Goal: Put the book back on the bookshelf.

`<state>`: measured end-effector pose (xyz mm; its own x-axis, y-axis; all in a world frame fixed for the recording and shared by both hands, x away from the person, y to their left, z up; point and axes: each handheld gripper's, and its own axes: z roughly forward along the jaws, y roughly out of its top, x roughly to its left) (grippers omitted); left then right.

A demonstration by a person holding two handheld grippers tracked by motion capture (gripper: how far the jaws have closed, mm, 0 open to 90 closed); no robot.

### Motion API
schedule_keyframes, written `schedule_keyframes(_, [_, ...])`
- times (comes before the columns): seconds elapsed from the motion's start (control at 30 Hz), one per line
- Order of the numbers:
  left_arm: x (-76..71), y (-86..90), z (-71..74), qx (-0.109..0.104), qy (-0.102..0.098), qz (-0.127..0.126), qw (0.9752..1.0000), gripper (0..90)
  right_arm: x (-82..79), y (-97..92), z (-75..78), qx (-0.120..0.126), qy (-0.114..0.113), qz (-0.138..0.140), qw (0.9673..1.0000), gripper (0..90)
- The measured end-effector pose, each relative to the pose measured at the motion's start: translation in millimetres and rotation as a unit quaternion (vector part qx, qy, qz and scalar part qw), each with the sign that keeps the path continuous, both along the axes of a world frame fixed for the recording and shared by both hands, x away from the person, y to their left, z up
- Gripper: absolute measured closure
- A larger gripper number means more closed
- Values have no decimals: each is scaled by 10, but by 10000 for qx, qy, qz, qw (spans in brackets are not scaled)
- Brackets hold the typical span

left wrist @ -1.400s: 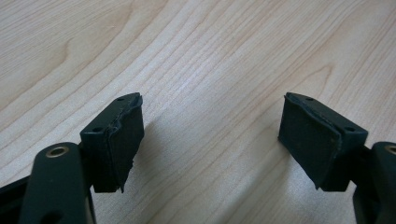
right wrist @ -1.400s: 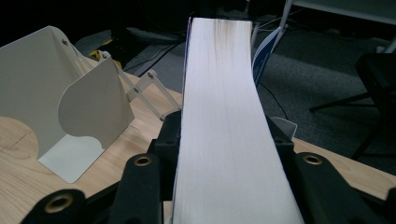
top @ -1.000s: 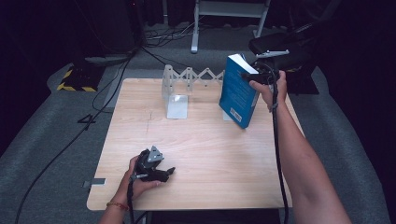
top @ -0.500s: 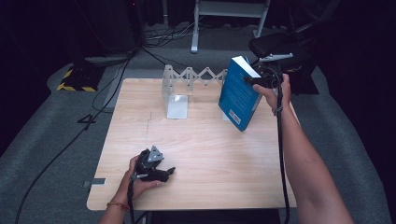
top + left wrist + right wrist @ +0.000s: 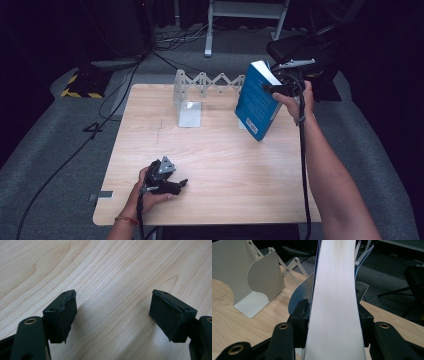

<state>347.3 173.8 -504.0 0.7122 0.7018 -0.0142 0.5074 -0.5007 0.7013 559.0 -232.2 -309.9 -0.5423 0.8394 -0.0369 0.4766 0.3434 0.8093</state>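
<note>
A blue book [image 5: 257,102] leans tilted at the table's far right, its lower corner down by the wood. My right gripper [image 5: 272,90] grips its upper part from the right. In the right gripper view the white page block [image 5: 335,302] stands between the jaws with both pads against its sides. These jaws have just been opening a little, with the book still between them. My left gripper [image 5: 177,185] rests on the table near the front left. Its jaws [image 5: 112,312] stand open over bare wood with nothing between them.
A white folding book rack [image 5: 200,82] stands along the table's far edge, with an upright divider plate [image 5: 189,107] at its left end and more dividers [image 5: 249,277] just beside the book. The wooden table [image 5: 220,165] lies between the two hands. Cables and a metal stand cross the floor behind.
The book in my right gripper has shifted slightly and sunk a little toward the table. The left hand and its gripper have stayed still.
</note>
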Motion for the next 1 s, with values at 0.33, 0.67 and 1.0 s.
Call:
schedule_keyframes(0.33, [1,-4,0,-4,8,4,10000,226,-94,-57,-27,-210,106,75,9997,481])
schedule_keyframes(0.67, [10,-11,5,39,1,-10,10000,225,-182,-115,-128,-228,227,107,9994,439])
schedule_keyframes(1.0, [11,-11,5,36,0,-11,10000,225,-254,-172,-189,-256,313,158,9991,388])
